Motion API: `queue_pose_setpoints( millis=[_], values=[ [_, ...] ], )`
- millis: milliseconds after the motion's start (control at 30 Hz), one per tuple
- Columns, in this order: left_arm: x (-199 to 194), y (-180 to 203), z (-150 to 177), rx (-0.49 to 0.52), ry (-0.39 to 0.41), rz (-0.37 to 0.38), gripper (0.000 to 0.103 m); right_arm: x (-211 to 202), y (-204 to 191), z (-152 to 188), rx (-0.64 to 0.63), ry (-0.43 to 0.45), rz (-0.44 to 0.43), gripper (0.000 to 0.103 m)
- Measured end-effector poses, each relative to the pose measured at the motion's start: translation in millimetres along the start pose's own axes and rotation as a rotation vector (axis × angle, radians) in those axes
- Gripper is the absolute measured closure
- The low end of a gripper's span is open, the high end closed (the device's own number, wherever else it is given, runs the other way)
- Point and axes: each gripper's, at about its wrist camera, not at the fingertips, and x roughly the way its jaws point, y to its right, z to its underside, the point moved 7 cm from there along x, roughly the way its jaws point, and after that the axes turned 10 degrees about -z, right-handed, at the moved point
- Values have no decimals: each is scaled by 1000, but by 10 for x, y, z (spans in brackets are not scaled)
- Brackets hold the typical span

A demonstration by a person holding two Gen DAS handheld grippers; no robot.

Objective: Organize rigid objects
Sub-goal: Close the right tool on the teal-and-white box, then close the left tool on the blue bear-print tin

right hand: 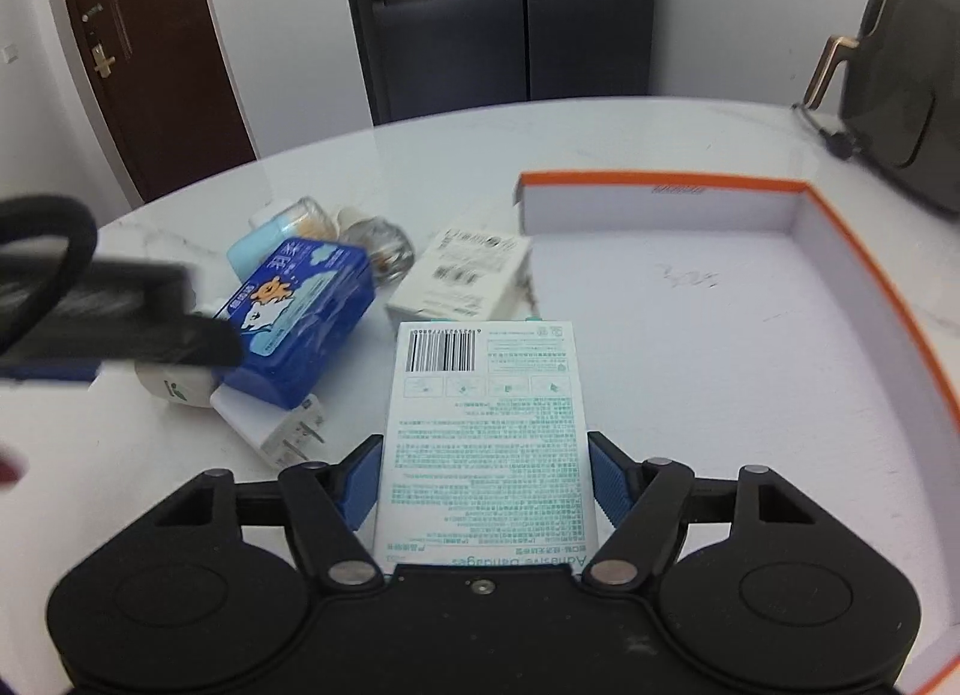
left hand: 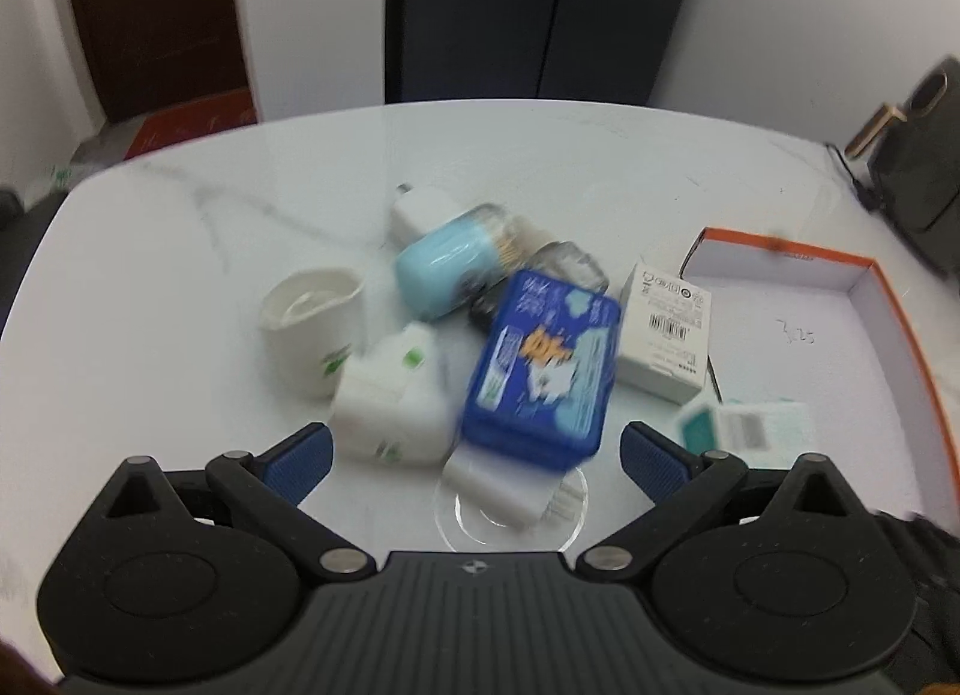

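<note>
Between the right gripper (right hand: 485,482) blue fingers (right hand: 607,479): flat white bandage box (right hand: 486,431), teal print, barcode at far end, pads against both long edges, gripped, over the orange-rimmed tray (right hand: 840,227). Tray sits on white marble counter (right hand: 456,149). Left of it a pile: one blue tin (left hand: 543,362) with cartoon print, one pale-blue jar (left hand: 447,266), one white cup (left hand: 315,317), two white plug adapters, one white barcode carton (left hand: 666,332). Left gripper (left hand: 474,455) fingers wide apart, nothing held, near the tin.
</note>
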Motion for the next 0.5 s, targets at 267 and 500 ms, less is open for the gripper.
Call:
queue_pose_setpoints(
  millis=[267, 500],
  values=[
    [390, 333, -152, 153, -5, -66, 6, -379, 255, -81, 42, 42, -28, 19],
    [397, 461, -148, 195, 23, -65, 40, -601, 473, -126, 70, 66, -33, 19]
  ],
)
